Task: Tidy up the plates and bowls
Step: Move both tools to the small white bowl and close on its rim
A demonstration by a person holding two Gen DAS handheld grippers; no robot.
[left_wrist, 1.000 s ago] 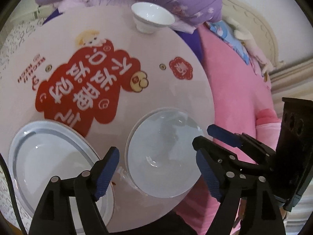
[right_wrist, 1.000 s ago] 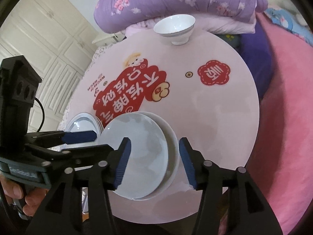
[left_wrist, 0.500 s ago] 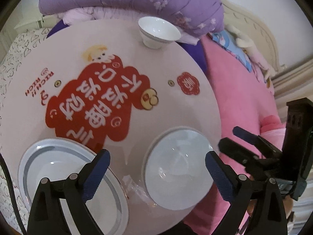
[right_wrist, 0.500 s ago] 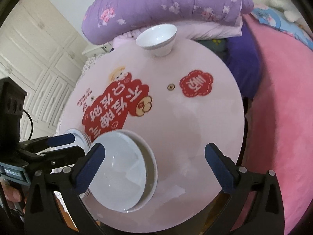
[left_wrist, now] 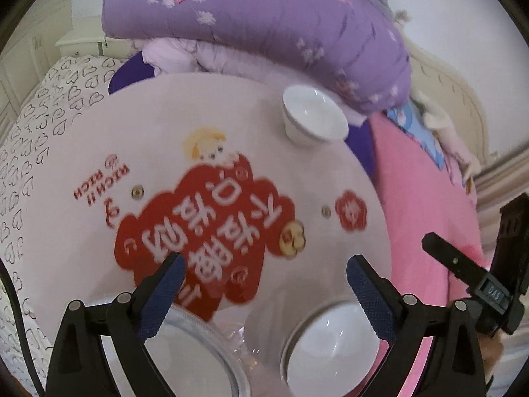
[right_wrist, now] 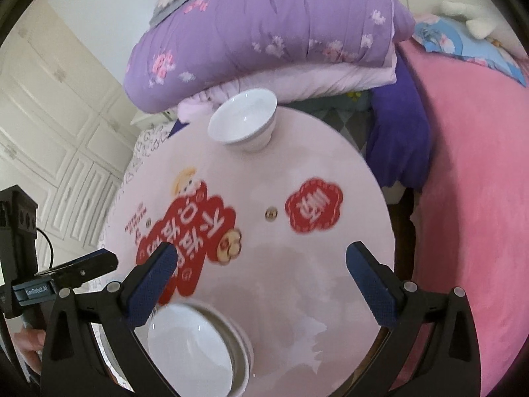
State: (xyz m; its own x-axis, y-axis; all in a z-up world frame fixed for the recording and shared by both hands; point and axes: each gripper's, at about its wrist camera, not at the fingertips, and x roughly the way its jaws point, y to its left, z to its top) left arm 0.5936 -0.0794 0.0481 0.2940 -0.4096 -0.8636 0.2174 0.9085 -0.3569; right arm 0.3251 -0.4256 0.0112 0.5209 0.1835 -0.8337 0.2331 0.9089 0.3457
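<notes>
Both grippers are spread and empty. The white bowl sits at the counter's far edge, straight ahead of the right gripper, which looks nearer than the left gripper.

One bowl, three plates, one round table, two claws.
</notes>
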